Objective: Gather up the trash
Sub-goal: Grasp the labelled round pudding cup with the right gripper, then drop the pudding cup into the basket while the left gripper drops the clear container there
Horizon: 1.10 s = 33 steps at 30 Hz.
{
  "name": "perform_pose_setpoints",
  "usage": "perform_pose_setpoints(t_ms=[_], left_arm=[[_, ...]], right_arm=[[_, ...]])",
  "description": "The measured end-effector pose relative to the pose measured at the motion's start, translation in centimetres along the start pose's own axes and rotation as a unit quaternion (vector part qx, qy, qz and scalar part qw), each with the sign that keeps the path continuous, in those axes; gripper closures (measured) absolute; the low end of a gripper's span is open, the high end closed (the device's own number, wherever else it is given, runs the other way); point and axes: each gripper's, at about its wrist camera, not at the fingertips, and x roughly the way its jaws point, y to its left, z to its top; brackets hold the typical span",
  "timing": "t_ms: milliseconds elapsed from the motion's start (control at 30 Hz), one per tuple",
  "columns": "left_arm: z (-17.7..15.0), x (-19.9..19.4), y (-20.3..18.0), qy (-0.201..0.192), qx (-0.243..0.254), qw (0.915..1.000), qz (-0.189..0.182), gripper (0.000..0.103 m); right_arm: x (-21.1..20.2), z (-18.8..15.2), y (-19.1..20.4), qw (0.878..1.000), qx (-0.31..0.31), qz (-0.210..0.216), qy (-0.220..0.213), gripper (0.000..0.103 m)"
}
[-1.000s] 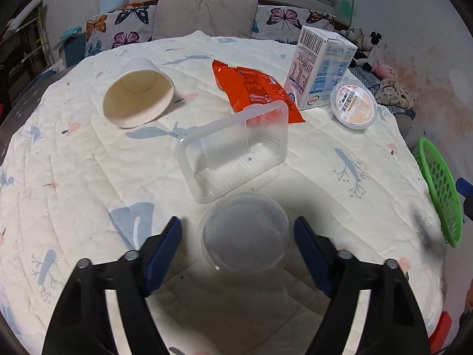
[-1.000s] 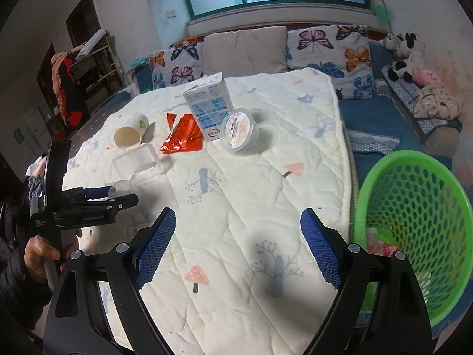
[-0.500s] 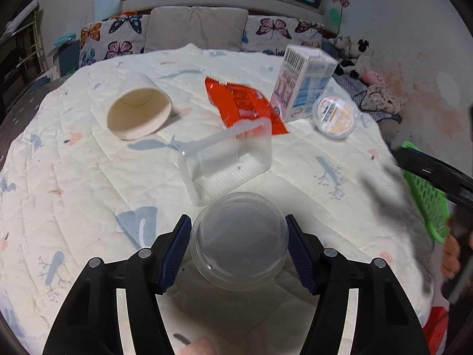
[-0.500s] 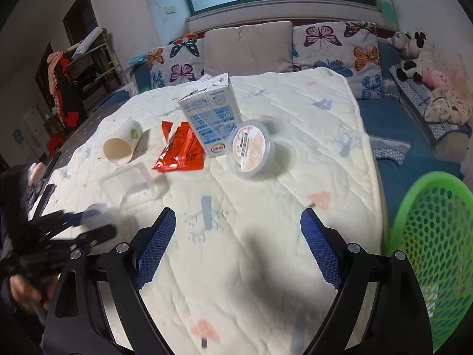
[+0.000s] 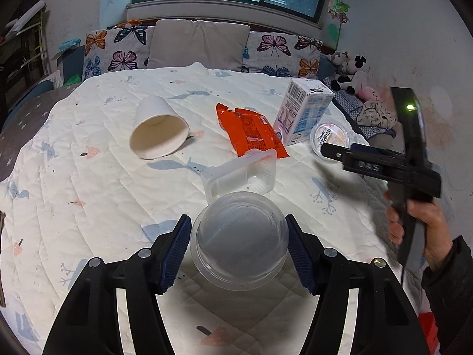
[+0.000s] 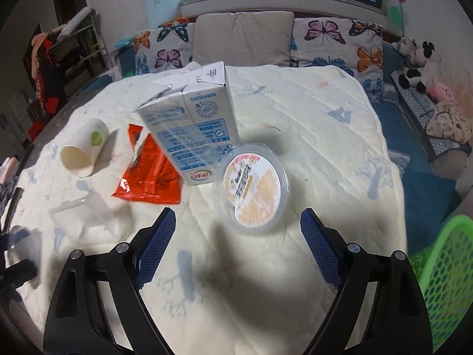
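Observation:
My left gripper (image 5: 239,248) is shut on a clear round plastic cup (image 5: 239,241), lifted a little off the quilted table (image 5: 88,192). Beyond it lie a clear rectangular tray (image 5: 245,174), an orange snack wrapper (image 5: 251,130), a tipped paper cup (image 5: 158,133), a milk carton (image 5: 301,115) and a round lidded tub (image 5: 331,137). My right gripper (image 6: 238,247) is open, just short of the lidded tub (image 6: 252,188) that leans on the milk carton (image 6: 195,124). It also shows in the left wrist view as the right gripper (image 5: 381,165), held by a hand (image 5: 419,224).
A green mesh basket (image 6: 446,275) stands off the table's right edge. Butterfly cushions (image 6: 328,38) and a beige pillow (image 6: 242,38) line the sofa behind. Plush toys (image 6: 416,65) and cloth lie on the blue seat at right. A shelf with clothes (image 6: 47,68) stands far left.
My left gripper closed on the clear cup and raised it off the table. My right gripper swung left from the green basket toward the lidded tub and carton, staying open.

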Motion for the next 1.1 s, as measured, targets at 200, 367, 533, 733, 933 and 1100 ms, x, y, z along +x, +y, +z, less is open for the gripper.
perform_pose_setpoints(t_ms=[200,367,533,733,933,1100], left_arm=[[0.1,0.2,0.6,0.003,-0.008,0.9999,-0.006,0.041],[0.1,0.3,0.6,0.003,-0.007,0.9999,-0.007,0.041],[0.2,0.1,0.1,0.001,-0.001,0.9999,-0.012,0.041],[0.5,-0.2,-1.6,-0.002,0.010,0.9997,-0.022,0.041],[0.9,-0.3,-3.5,-0.004,0.024,0.9992,-0.032,0.041],[1.2,-0.1,-5.6,-0.003,0.042,0.9981,-0.044,0.041]], right_arm=[[2.5,0.8,-0.3,1.000,0.001,-0.023,0.017,0.028],[3.0,0.7,-0.8,0.999,0.004,-0.027,0.020,0.040],[1.7,0.2,-1.0,1.000,0.007,-0.019,0.010,0.040],[-1.3,-1.1,-1.7,1.000,0.017,-0.004,0.000,0.040],[-4.8,-3.0,-2.9,0.999,0.033,0.003,-0.010,0.040],[-7.5,-4.8,-4.4,0.999,0.048,-0.008,-0.017,0.040]])
